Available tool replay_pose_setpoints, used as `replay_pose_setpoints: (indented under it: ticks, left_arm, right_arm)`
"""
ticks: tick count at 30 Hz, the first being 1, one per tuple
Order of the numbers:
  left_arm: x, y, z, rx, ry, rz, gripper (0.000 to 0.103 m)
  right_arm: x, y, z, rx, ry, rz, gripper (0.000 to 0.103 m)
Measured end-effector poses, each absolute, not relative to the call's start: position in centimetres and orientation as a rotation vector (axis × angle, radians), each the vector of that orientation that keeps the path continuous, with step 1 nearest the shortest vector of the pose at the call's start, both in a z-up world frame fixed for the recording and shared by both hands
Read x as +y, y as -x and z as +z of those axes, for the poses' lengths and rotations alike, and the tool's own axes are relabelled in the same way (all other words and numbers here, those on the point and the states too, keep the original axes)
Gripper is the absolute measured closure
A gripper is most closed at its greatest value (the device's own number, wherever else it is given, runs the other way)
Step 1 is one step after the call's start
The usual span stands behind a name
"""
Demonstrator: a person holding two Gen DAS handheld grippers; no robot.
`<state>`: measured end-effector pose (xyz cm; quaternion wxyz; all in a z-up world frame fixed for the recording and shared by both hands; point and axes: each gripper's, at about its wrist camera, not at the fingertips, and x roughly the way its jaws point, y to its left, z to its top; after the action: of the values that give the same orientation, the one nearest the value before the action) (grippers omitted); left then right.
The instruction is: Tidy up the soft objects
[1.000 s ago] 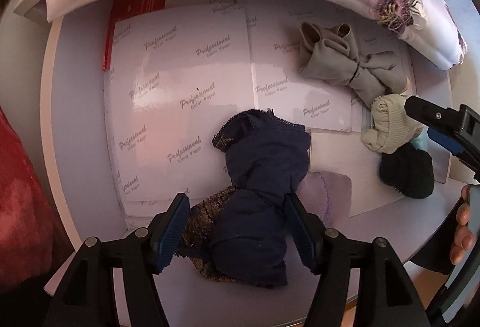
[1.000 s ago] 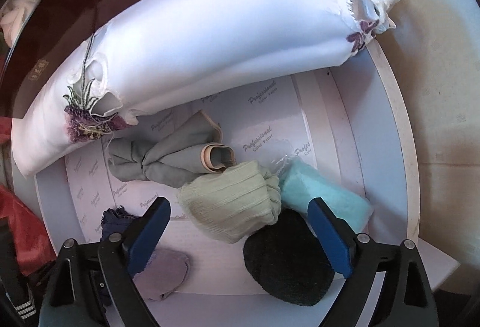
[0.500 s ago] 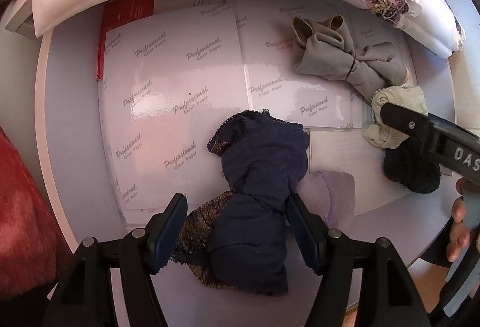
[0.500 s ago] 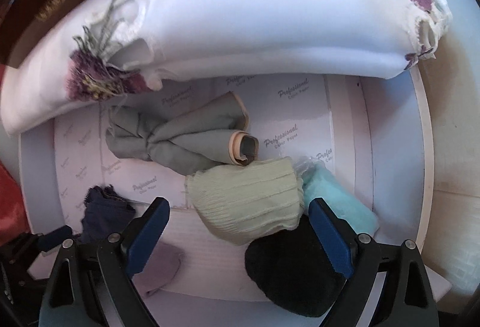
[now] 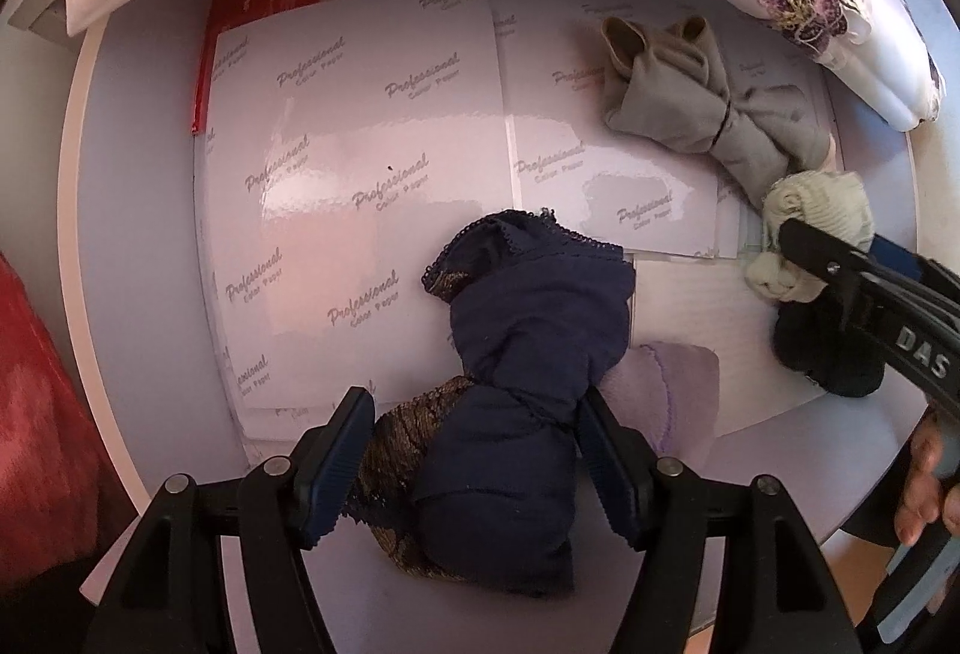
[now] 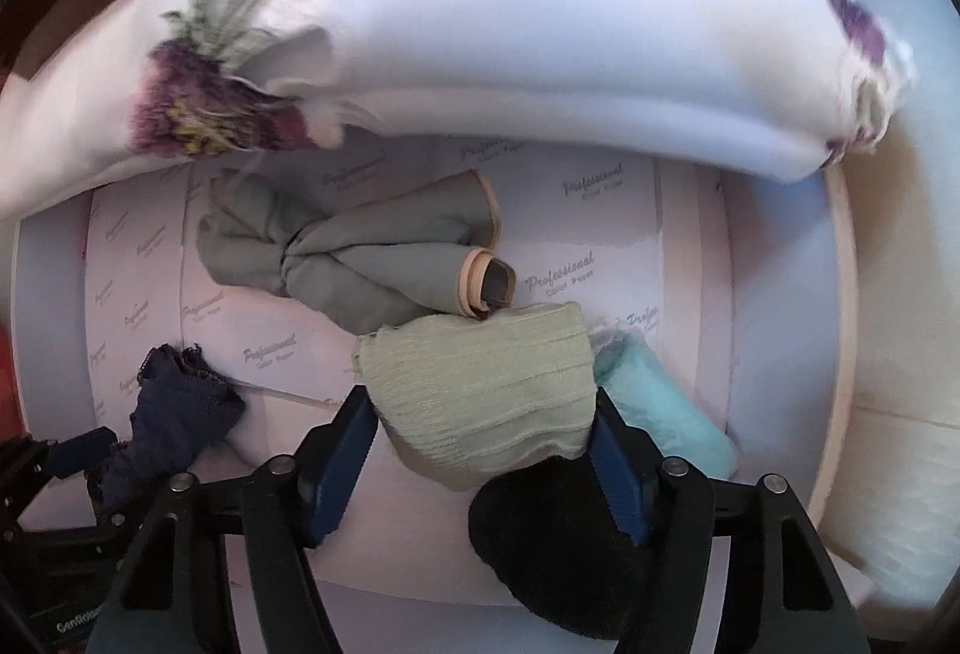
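Since the earlier frames the right gripper [image 6: 483, 465] had narrowed from a wide spread onto the pale green knit bundle [image 6: 480, 390]; the left gripper [image 5: 471, 465] remained clamped on the navy lace-trimmed bundle [image 5: 528, 354]. Left wrist view: navy bundle pinched at its knotted waist on the white tabletop [image 5: 138, 210], lilac cloth [image 5: 672, 384] beside it. Right wrist view: fingers pressed against both sides of the green bundle, black bundle [image 6: 558, 546] touching below, grey bundle [image 6: 360, 258] above.

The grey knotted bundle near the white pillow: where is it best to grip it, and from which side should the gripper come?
Grip the grey bundle at its cinched waist, its narrowest part, with one finger on each side. Come from above: the cream sock crowds its rolled end and the white pillow lies close behind it.
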<state>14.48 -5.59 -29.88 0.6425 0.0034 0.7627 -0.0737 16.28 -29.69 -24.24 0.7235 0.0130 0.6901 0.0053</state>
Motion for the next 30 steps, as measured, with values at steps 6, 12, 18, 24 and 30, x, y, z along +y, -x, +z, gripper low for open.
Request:
replay_pose_setpoints:
  ticks: [6, 12, 18, 24, 30]
  left_arm:
    - [-5.4, -14.2, -30.3, 1.744, -0.014, -0.147, 0.034]
    - [-5.5, -14.1, -30.4, 1.740, -0.040, -0.150, 0.034]
    - [-5.5, -14.0, -30.7, 1.743, -0.047, -0.154, 0.034]
    - [-5.3, -14.2, -30.6, 1.753, -0.015, -0.123, 0.034]
    - [-4.9, -14.2, -31.0, 1.756, 0.005, -0.092, 0.034]
  right_arm:
    - [-27.6, -15.1, -21.6, 1.462, 0.089, 0.055, 0.034]
    - [-25.9, -13.0, -19.0, 1.414, 0.159, 0.108, 0.034]
    - [-27.4, -12.5, -16.2, 1.403, 0.078, 0.137, 0.034]
    - [-29.0, -13.3, -13.2, 1.369, -0.098, 0.165, 0.034]
    - [-29.3, -15.0, -9.4, 1.277, -0.201, 0.184, 0.034]
